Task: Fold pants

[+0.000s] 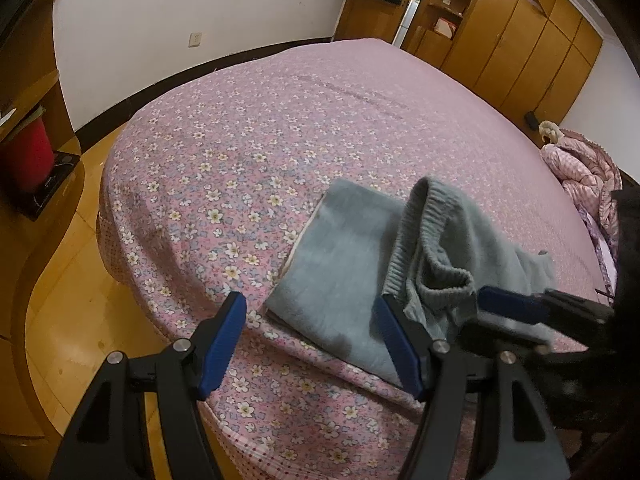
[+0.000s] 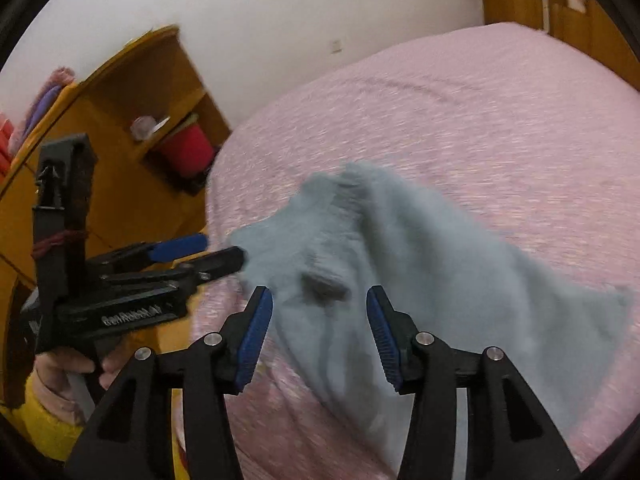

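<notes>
The grey pants [image 1: 352,268] were seen on the near part of a bed [image 1: 280,128] covered by a pink floral spread, partly folded flat, with the ribbed waistband [image 1: 432,240] raised in a hump at their right side. The left claw [image 1: 312,340] was held released, its blue pads spread wide above the near edge of the folded cloth, with nothing between them. The right claw [image 2: 320,332] was likewise held released over the pants [image 2: 400,280], which appeared blurred in the right wrist view. The left claw [image 2: 208,256] was seen there at the left edge of the cloth; contact could not be told. A wooden wardrobe [image 1: 520,40] stood at the far right.
</notes>
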A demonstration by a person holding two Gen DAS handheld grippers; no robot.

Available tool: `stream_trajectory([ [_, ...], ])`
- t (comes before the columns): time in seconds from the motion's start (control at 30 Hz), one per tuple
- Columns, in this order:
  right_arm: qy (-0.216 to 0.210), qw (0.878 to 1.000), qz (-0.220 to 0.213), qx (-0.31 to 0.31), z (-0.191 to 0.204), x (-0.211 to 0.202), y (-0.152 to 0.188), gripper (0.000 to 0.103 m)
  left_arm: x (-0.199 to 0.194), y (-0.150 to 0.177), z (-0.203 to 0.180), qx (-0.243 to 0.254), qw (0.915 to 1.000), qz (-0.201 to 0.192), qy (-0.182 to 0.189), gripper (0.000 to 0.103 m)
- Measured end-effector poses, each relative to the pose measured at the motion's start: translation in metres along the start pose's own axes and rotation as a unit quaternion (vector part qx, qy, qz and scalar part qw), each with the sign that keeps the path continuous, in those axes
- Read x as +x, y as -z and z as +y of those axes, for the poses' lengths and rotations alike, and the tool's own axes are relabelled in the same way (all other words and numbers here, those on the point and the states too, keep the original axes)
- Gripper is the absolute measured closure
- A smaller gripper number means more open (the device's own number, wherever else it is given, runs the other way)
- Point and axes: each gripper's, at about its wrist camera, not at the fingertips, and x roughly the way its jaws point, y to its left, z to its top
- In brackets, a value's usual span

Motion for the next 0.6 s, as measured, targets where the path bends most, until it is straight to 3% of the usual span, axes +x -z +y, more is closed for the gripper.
stream_trajectory([
  [0.2, 0.065, 0.997, -0.007, 0.042, -0.036, -0.034, 0.024, 0.052, -0.014, 0.0, -0.019, 0.004, 0.9996, -0.006, 0.027, 0.032],
  [0.4, 0.108, 0.989, 0.014, 0.103, -0.077, -0.043, 0.06, 0.052, -0.014, 0.001, -0.059, 0.024, 0.9968, 0.002, 0.076, 0.032],
  [0.5, 0.118, 0.985, 0.02, 0.125, -0.091, -0.043, 0.072, 0.052, -0.006, 0.001, -0.082, 0.052, 0.9959, 0.001, 0.075, 0.032],
  [0.6, 0.115, 0.983, 0.022, 0.138, -0.099, -0.045, 0.081, 0.052, 0.011, 0.001, -0.095, 0.071, 0.9958, 0.005, 0.057, 0.04],
])
